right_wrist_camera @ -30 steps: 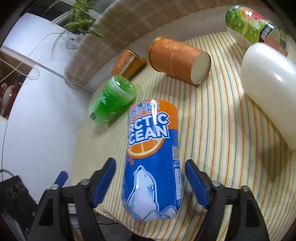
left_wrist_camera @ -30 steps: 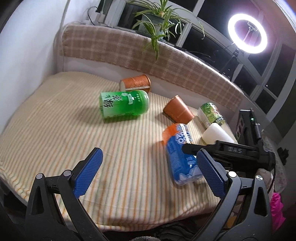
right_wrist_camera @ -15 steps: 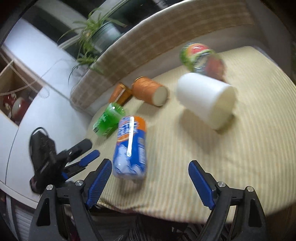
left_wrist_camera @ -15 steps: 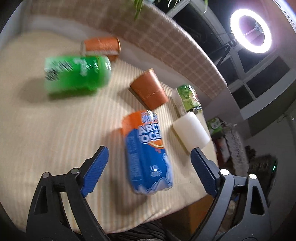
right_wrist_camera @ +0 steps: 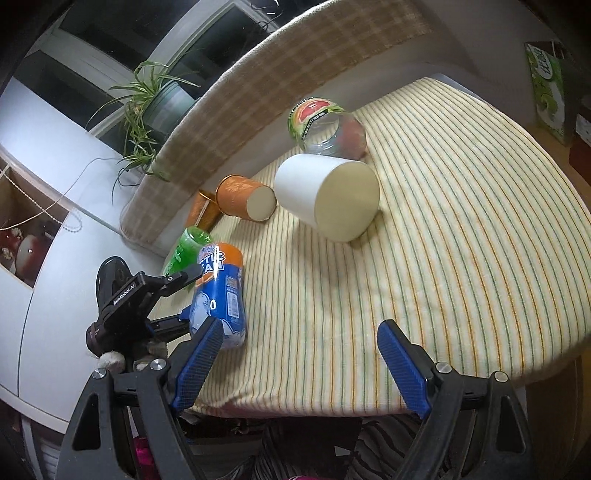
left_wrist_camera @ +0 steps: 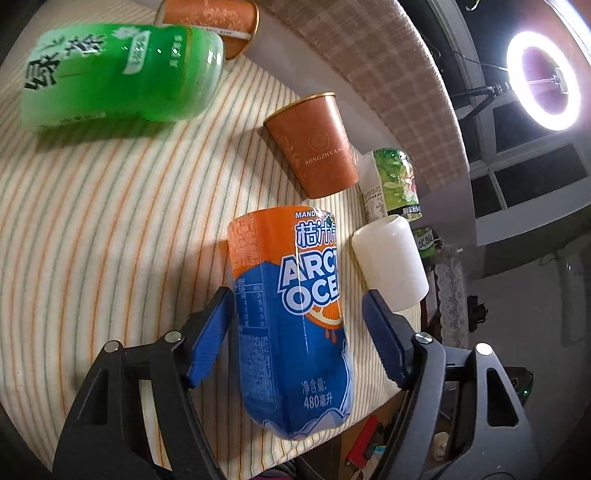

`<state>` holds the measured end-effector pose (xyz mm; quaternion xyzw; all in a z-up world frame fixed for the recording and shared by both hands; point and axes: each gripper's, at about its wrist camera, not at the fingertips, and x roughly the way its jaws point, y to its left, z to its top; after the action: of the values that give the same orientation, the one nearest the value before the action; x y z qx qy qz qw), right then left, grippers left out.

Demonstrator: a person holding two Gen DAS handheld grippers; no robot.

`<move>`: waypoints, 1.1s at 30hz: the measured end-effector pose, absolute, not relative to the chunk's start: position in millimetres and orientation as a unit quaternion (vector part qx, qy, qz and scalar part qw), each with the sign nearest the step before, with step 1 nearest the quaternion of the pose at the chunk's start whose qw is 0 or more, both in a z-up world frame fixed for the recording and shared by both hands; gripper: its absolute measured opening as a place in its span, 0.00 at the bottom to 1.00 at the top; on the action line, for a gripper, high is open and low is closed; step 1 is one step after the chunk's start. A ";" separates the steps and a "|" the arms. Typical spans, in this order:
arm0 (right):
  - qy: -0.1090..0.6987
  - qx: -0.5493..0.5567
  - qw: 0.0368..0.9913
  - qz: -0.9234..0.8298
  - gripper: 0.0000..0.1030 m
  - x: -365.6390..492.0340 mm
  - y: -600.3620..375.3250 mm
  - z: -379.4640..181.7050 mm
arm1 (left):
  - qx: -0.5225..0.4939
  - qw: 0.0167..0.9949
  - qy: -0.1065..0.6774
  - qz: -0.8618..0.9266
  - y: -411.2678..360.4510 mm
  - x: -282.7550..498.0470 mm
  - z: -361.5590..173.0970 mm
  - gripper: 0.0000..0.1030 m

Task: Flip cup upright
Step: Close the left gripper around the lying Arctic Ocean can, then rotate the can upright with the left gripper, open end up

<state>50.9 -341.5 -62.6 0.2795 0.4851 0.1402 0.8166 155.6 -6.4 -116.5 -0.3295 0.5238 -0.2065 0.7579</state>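
My left gripper (left_wrist_camera: 297, 328) and right gripper (right_wrist_camera: 299, 356) look alike — black triangulated frames, silver screws, textured blue fingers (left_wrist_camera: 208, 338); "GenRobot.AI" lettering marks one.

A table covered with a striped cloth (right_wrist_camera: 461, 258) is carrying everything. The blue-and-orange Arctic Ocean bottle (left_wrist_camera: 291, 317) is lying on its side at the near edge. Just to its right, the white cup (left_wrist_camera: 388, 262) is lying on its side too. Beyond them, an orange paper cup (left_wrist_camera: 314, 144) is lying tipped over, with a green-labelled clear bottle (left_wrist_camera: 391, 181) lying to its right. At the far left, a green tea bottle (left_wrist_camera: 118, 74) is lying beside a second orange cup (left_wrist_camera: 210, 18).
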 end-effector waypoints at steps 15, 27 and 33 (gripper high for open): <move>0.486 0.285 0.816 0.130 0.86 51.2 -343.5 -65.4 | -0.308 0.767 0.523 -0.206 -16.6 157.0 -119.0 0.61; 0.486 0.277 0.818 0.135 0.86 53.3 -334.4 -66.5 | -0.208 0.846 0.451 -0.194 -24.3 134.7 -74.7 0.60; 0.484 0.272 0.821 0.133 0.86 53.0 -331.6 -65.1 | -0.136 0.888 0.406 -0.168 -31.7 126.3 -59.6 0.59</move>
<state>53.0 -331.6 -65.1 0.2719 0.4837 0.1331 0.8212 126.3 -31.7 -59.6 -0.1360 0.4062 -0.1676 0.8879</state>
